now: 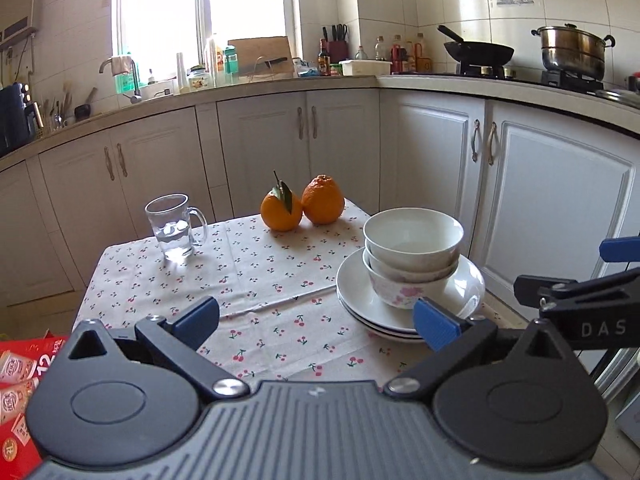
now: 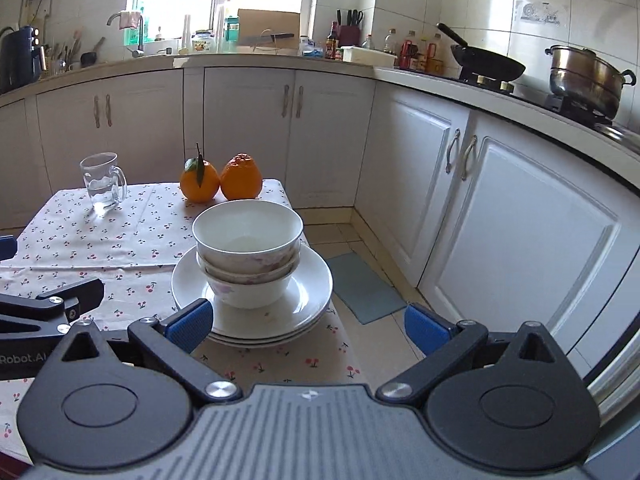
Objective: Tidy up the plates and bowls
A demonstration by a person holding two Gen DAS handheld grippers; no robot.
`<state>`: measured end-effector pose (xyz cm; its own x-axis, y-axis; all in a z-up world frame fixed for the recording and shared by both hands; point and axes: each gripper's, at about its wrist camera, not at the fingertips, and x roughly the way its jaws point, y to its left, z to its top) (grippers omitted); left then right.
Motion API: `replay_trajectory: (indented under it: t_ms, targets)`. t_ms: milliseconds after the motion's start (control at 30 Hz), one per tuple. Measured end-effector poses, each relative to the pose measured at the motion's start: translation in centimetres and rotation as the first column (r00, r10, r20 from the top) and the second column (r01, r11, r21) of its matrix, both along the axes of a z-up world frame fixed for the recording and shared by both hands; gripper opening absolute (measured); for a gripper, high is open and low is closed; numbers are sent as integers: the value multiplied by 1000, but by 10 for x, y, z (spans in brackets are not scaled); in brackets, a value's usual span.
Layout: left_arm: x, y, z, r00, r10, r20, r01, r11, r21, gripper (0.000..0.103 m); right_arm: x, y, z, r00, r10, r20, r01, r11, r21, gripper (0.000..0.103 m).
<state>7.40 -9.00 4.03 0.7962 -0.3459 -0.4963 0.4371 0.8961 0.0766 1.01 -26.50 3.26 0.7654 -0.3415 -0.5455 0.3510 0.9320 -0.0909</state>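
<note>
Bowls (image 2: 248,256) sat nested on stacked plates (image 2: 310,284) at the tabletop's (image 1: 240,264) 3 o'clock edge; both the left gripper (image 1: 316,322) and right gripper (image 2: 308,326) hung spread and empty. Lifting the top bowl by its rim, squarely, seemed wise

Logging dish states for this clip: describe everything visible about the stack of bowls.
The stack of bowls is three nested, upright bowls of glossy white ceramic; the lower ones carry pink floral print, and the top one looks empty. It rests centered on the stacked white plates near the table's right edge. Neither open gripper touches it.
</note>
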Motion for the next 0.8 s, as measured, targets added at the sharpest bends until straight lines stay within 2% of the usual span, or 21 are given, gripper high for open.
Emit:
replay_trajectory:
  t_ms: [300, 800]
  targets:
    - [-26, 3, 7, 999, 19, 43, -20, 1000, 3, 102, -22, 12, 3, 999, -25, 36, 25, 1000, -18, 103]
    - [-31, 2, 5, 999, 30, 24, -30, 1000, 0, 102, -29, 16, 5, 998, -36, 52, 38, 999, -38, 103]
